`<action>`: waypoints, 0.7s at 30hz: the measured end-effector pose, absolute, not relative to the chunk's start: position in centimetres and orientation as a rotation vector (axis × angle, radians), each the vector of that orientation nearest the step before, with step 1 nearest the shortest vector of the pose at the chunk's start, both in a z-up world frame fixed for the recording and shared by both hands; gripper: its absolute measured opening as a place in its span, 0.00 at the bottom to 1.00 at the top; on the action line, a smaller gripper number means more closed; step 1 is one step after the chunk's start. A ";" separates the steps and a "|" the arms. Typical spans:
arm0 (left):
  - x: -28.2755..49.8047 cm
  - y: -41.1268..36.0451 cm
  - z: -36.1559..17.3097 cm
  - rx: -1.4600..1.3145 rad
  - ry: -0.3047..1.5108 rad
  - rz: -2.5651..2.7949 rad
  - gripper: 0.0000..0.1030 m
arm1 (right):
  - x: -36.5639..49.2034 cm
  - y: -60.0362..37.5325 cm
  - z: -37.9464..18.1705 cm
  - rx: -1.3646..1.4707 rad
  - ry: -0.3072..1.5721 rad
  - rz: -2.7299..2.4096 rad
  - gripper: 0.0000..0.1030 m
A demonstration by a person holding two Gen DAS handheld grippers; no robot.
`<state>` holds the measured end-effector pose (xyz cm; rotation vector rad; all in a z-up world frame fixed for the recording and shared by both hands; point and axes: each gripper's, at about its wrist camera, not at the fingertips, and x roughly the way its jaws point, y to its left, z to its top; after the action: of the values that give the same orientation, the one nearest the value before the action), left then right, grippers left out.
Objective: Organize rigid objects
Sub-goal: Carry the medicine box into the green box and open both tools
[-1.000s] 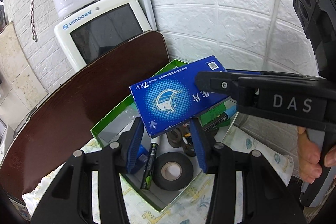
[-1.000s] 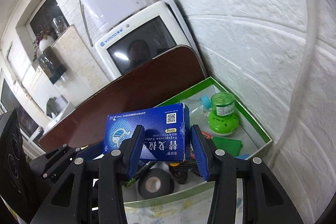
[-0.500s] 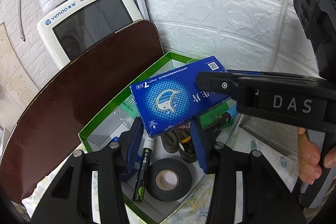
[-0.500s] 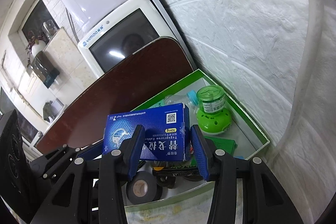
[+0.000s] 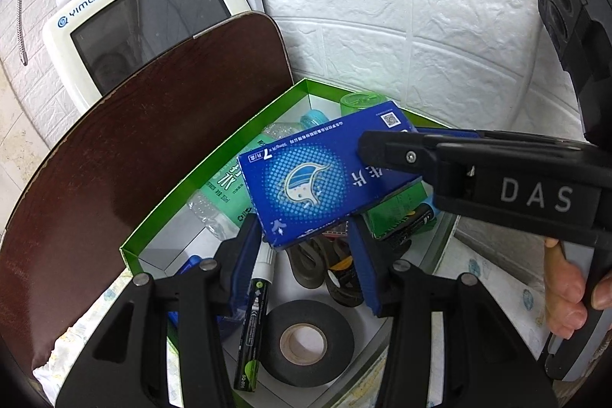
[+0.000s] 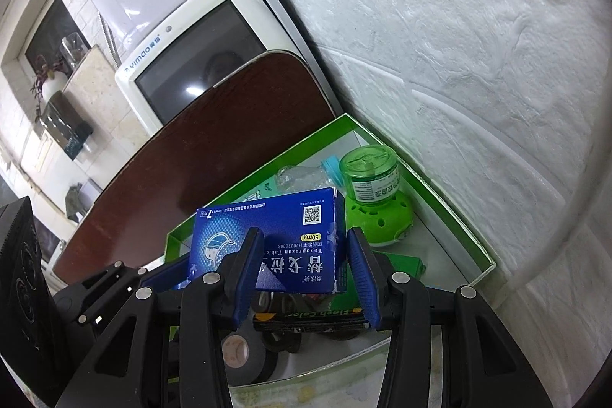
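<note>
The glossy blue carton (image 6: pixel 267 239) hangs above the green-rimmed box (image 5: pixel 214 171), clenched between the right tool's (image 6: pixel 302 272) blue pads. The left tool (image 5: pixel 306 251) gapes released beneath it, over a matte black tape roll (image 5: pixel 306 343).

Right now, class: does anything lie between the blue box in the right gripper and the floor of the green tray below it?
Yes. Under the blue box the green tray holds a plastic bottle, a marker and tape rolls, leaving little bare floor.
</note>
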<state>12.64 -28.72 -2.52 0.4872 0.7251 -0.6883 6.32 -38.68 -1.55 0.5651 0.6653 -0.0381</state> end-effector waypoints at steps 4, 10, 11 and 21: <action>13.1 -28.9 -3.0 0.484 0.738 -0.695 0.45 | 6.7 -38.7 -1.9 0.568 0.677 -0.050 0.46; 13.8 -29.0 -3.7 0.477 0.748 -0.694 0.46 | 7.0 -38.6 -2.4 0.571 0.688 -0.058 0.46; 13.9 -28.8 -3.7 0.471 0.752 -0.692 0.46 | 7.0 -38.6 -2.5 0.576 0.690 -0.060 0.46; 14.1 -27.9 -3.4 0.444 0.752 -0.666 0.45 | 6.7 -37.8 -2.3 0.559 0.696 -0.077 0.46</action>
<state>14.13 -27.90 -3.40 0.4441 0.7523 -0.6658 6.75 -37.80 -2.27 0.5592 0.6961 -0.0772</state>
